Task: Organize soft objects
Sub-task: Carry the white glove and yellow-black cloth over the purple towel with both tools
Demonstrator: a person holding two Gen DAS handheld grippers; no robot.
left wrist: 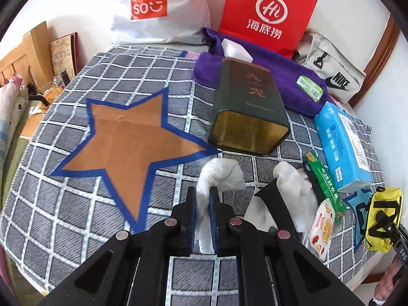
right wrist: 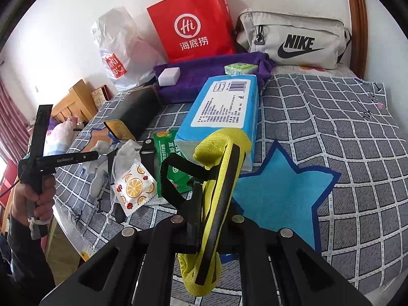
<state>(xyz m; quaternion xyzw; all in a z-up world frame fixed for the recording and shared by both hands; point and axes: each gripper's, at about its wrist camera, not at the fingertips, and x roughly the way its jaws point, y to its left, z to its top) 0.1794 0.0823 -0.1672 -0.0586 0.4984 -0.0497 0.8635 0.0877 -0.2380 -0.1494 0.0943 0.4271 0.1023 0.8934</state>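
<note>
My left gripper (left wrist: 203, 213) has its two blue-padded fingers (left wrist: 213, 219) pressed onto a crumpled white tissue (left wrist: 220, 176), which bunches out ahead of the tips and trails back between them. It sits over the grey checked bedspread (left wrist: 63, 204), just past the lower right point of the brown star patch (left wrist: 127, 140) with its blue border. Just beside the tissue on the right lies a second white wad (left wrist: 293, 178), partly under a black strap (left wrist: 274, 204). Beyond the tissue a dark green tin (left wrist: 248, 112) lies on its side, its gold inside facing me.

My right gripper (right wrist: 207, 204) is clamped on a yellow pouch (right wrist: 219, 168) trimmed with black bands; the pouch stands nearly upright between the fingers and hangs below them, with a black loop (right wrist: 173, 178) sticking out to the left. It hovers above the left edge of the blue star patch (right wrist: 280, 191). Right behind the pouch lies a blue tissue pack (right wrist: 219, 107). To its left lie a green snack packet (right wrist: 165, 148) and a white sachet (right wrist: 135, 186) printed with orange slices.

Farther back a purple towel (right wrist: 204, 71) carries a white block (right wrist: 168, 76) and a small green packet (right wrist: 241, 68). Behind it stand a red paper bag (right wrist: 193, 25), a white Miniso plastic bag (left wrist: 158, 5) and a grey Nike bag (right wrist: 293, 40).
</note>
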